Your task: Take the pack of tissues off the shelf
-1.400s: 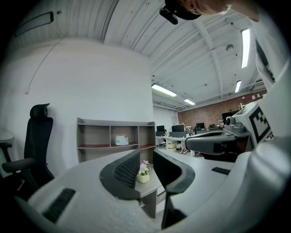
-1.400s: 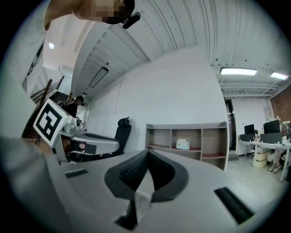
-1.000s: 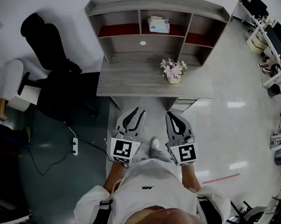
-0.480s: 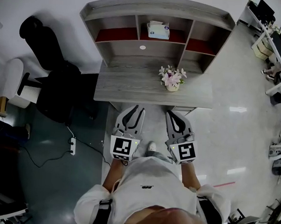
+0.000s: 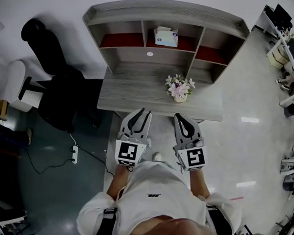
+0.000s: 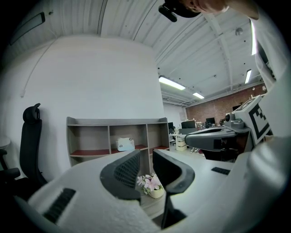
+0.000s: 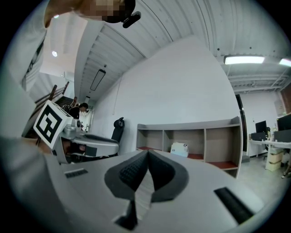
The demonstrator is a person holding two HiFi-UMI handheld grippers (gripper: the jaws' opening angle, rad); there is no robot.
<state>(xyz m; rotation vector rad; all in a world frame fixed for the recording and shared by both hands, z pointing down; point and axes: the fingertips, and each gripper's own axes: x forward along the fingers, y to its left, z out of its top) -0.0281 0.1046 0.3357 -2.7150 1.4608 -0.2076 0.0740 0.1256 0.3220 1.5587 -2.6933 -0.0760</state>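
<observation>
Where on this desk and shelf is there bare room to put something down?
The desktop left of the flower pot is bare, as are the left compartment and right compartment flanking the tissue pack. Crowded only around the pot and in the tissue pack's compartment.

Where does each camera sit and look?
Head view: on the person's head, looking steeply down at desk, left tool, right tool, white shirt.
Left gripper view: on the left tool, along its open jaws toward the shelf; right tool at right.
Right gripper view: on the right tool, jaws together, facing the shelf; left tool at left.
All share the pack of tissues on the shelf.
</observation>
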